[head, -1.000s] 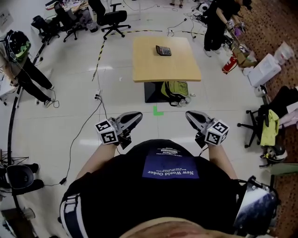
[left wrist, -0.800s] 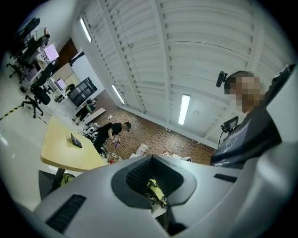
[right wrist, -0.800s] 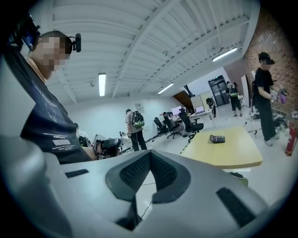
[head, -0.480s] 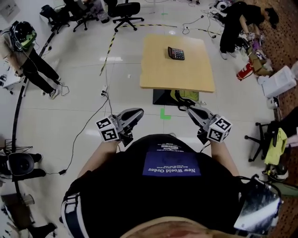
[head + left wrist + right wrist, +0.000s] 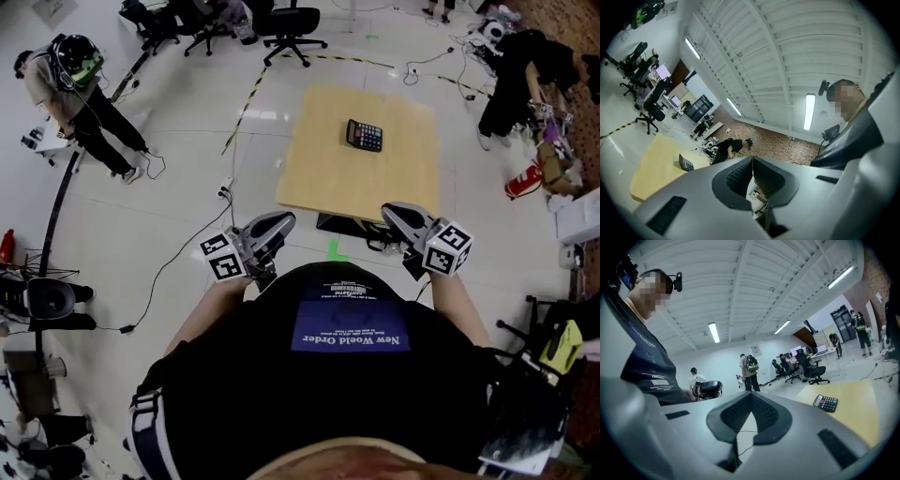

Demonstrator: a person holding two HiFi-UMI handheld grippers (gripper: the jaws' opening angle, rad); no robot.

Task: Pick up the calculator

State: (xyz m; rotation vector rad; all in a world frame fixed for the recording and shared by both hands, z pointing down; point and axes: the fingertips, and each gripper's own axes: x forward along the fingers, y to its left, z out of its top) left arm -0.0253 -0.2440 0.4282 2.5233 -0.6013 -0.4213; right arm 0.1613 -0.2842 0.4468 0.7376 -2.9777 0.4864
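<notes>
The person holds both grippers out in front of the chest, about level, with the tips pointing at the table (image 5: pixel 319 178). The left gripper (image 5: pixel 277 225) and the right gripper (image 5: pixel 397 215) both have their jaws pressed together with nothing in them. The calculator (image 5: pixel 365 135) lies flat on the far part of the table, well apart from both grippers. The hands are mostly hidden behind the marker cubes (image 5: pixel 218 262), and the black shirt (image 5: pixel 347 375) covers the upper arms.
</notes>
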